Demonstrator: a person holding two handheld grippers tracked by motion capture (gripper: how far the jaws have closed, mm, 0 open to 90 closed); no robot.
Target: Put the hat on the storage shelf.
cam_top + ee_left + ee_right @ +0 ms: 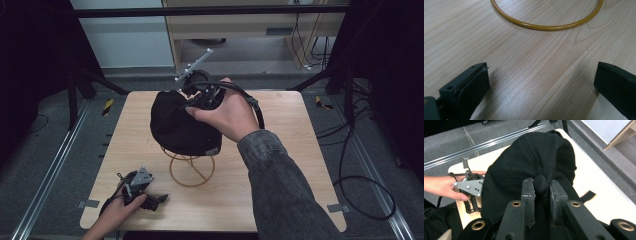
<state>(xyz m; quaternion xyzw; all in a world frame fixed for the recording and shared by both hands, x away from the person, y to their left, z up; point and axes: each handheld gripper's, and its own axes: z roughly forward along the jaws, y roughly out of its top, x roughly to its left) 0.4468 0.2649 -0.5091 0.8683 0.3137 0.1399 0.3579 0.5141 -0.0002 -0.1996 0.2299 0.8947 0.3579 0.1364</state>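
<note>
Nearest, the left gripper (pixel 159 200) rests on the table (pixel 280 165), jaws wide apart around nothing. Just beyond it, the right gripper (pixel 541 195) is clamped on the crown button of a black cap (pixel 529 162), held over a yellow wire stand (pixel 192 167). The cap looks light, soft and floppy, so that stitched button seems the firmest hold

You have a dim high view: the table (pixel 280 165) is evenly lit from above while the surroundings fall into near black. In the left gripper view, note soft glare on the wood and blurred near jaws. In the right gripper view, the black cap (pixel 534 157) swallows detail; its stitching stays sharp.
</note>
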